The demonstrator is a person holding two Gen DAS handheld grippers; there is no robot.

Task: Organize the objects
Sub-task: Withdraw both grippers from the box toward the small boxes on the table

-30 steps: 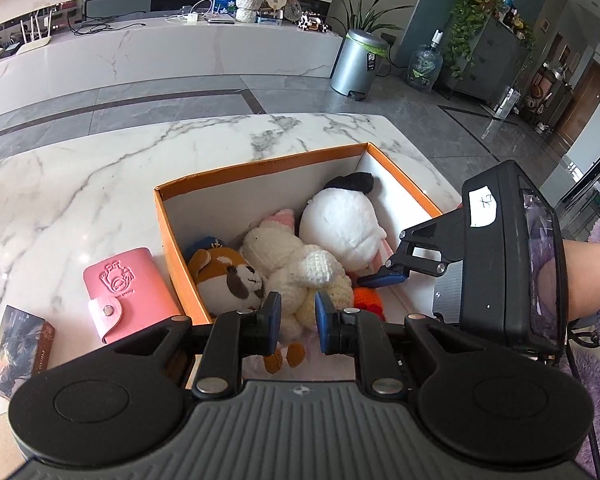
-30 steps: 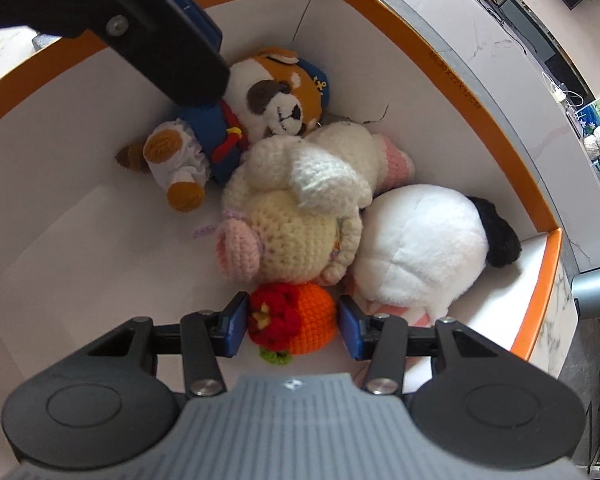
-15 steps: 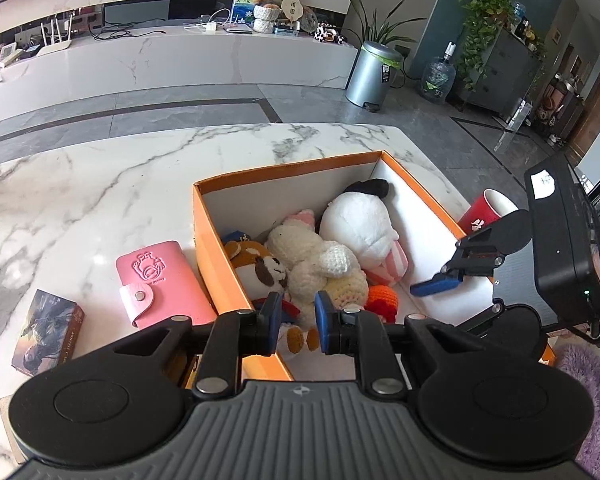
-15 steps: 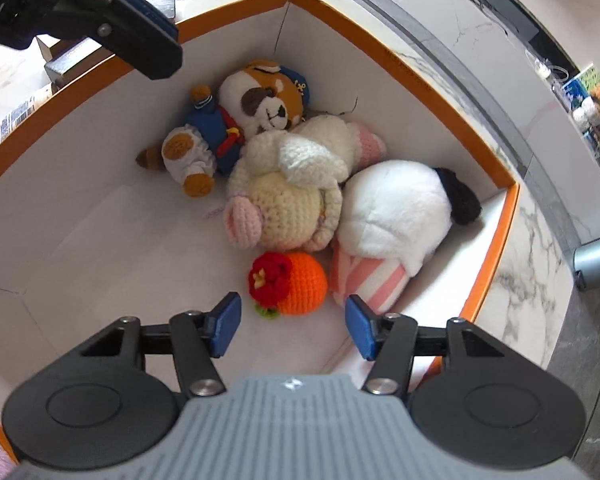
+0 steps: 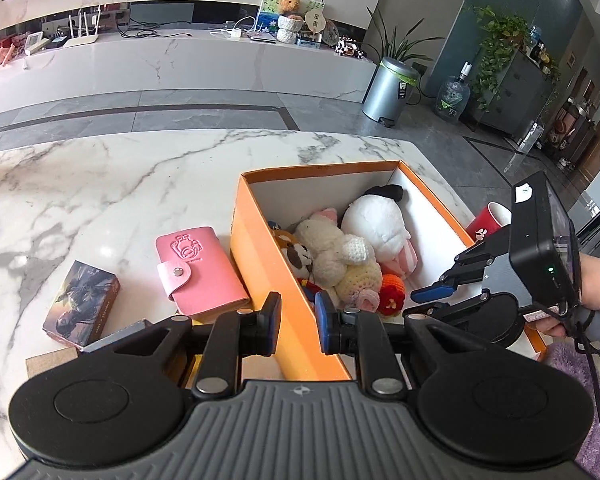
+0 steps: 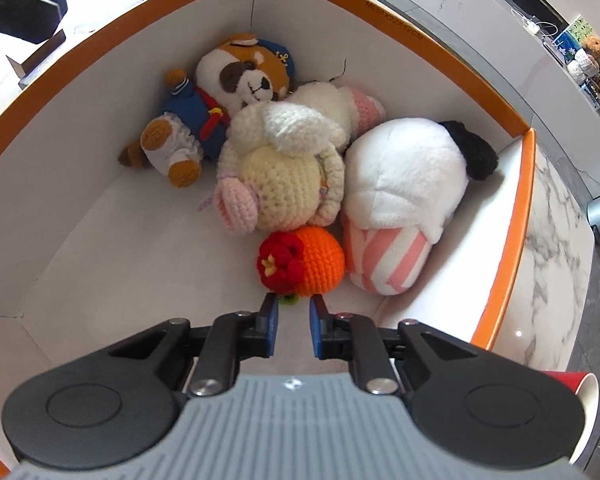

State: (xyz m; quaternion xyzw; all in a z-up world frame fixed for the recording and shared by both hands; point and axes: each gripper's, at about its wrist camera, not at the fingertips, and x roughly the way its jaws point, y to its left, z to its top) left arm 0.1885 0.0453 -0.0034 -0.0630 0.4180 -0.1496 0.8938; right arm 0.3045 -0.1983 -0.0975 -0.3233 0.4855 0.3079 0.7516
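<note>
A white marble table (image 5: pixel 112 184) is shown bearing an open orange cardboard box (image 5: pixel 260 256) with white inner walls, into which four soft toys are packed together at one end. Largest among them is a white plush with a black tuft and pink-striped end (image 6: pixel 400 184), lying against the box wall; beside it, touching, lies a cream crocheted bunny (image 6: pixel 284 160), and behind that a brown-and-white plush dog in a blue sailor suit (image 6: pixel 220 96). A small orange crocheted ball with a red flower (image 6: pixel 304 266) rests on the box floor, touching the bunny and just beside the striped plush. The right gripper (image 6: pixel 292 326) is held by a person's hand above the box, just short of the ball; its jaws have just been closing and stand narrowly parted with nothing between them. The left gripper (image 5: pixel 297 324) is seen over the near box wall, its jaws pressed nearly together and empty. Outside the box, on the table, a pink snap-button card holder (image 5: pixel 200 272) lies just beside the orange wall, a small illustrated box (image 5: pixel 82 304) lies nearby, and a red cup (image 5: pixel 490 222) stands at the far side.
</note>
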